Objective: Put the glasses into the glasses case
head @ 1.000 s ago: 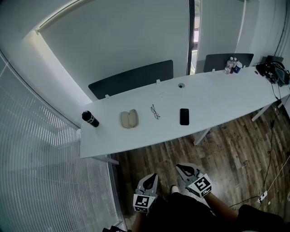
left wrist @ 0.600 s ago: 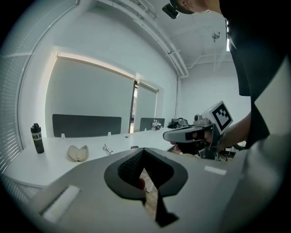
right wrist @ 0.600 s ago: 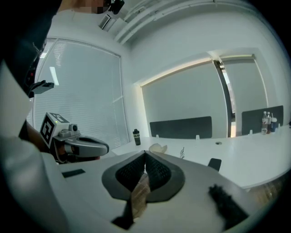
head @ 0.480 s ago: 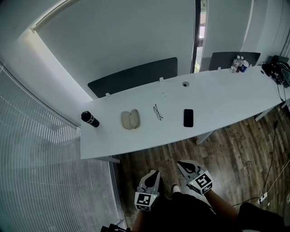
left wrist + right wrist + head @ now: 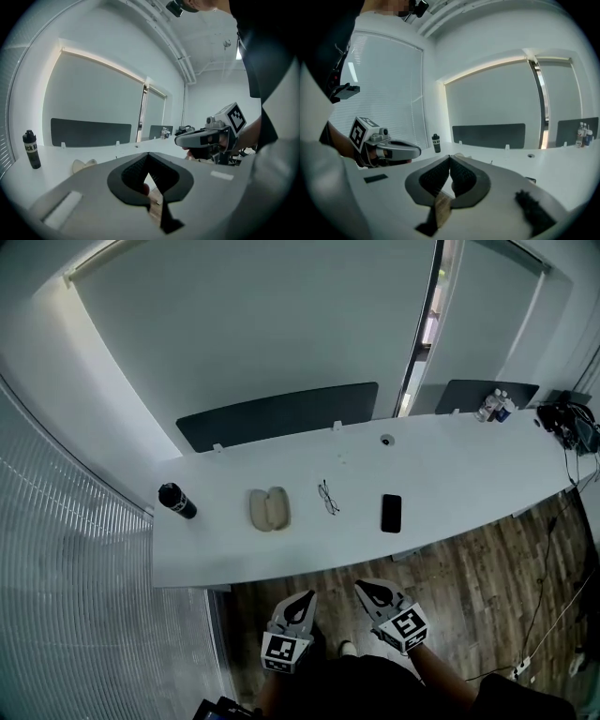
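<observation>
Head view: approach step, nothing handled yet. The glasses [image 5: 327, 498] lie on the table [image 5: 450, 474], just right of the case [image 5: 269, 508], which appears open. The left gripper [image 5: 302, 597] and right gripper [image 5: 367, 589] hang short of the table edge, jaws pressed together, empty. Next move, as judged: reach in and spread one gripper's jaws over the glasses.

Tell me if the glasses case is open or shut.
Open: the glasses case lies spread as two halves side by side on the table.

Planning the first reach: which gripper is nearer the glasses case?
Left. Left gripper hangs nearly opposite the glasses case; right gripper hangs farther right, opposite the phone.
</observation>
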